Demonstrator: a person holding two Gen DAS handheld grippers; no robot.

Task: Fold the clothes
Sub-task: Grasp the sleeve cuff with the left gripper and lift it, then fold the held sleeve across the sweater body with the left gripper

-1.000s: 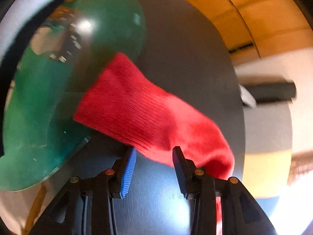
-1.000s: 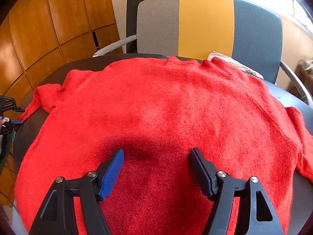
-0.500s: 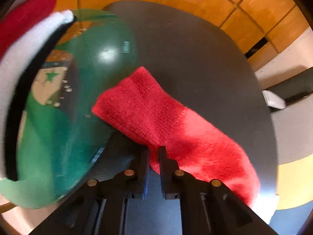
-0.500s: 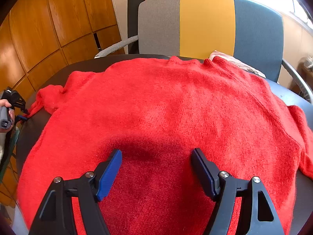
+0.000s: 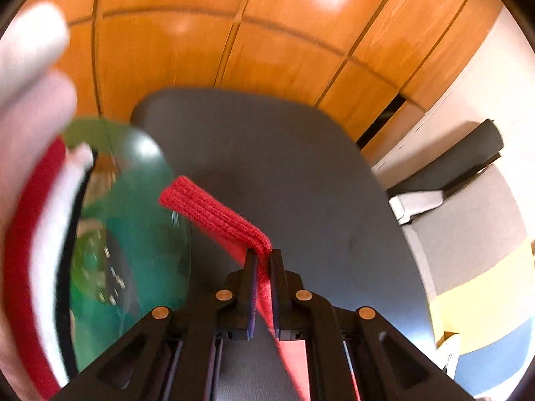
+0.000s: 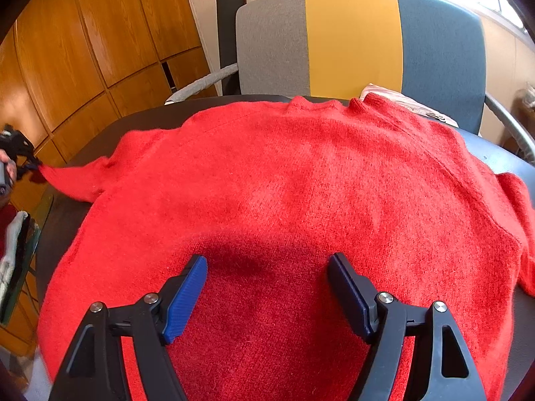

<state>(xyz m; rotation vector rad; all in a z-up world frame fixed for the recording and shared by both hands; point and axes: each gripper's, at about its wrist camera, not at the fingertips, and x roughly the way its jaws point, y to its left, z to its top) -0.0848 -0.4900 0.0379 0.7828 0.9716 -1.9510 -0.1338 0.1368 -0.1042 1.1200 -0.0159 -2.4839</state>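
- Left gripper (image 5: 262,262), bottom centre of its view, is clamped on the cuff (image 5: 214,212), likely to fold the sleeve inward.
- Right gripper (image 6: 267,287) hangs wide open, holding nothing, over the sweater (image 6: 301,183), which lies flat mid-frame on the table (image 6: 498,158).

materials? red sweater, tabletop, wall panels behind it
Red sweater: fuzzy knit, probably wool or acrylic; ribbed cuff shows stitch rows where the left claw pinches it.
Tabletop: dark grey, matte, likely laminate or painted board.
Wall panels: orange wood or veneer, glossy; they show glare patches.
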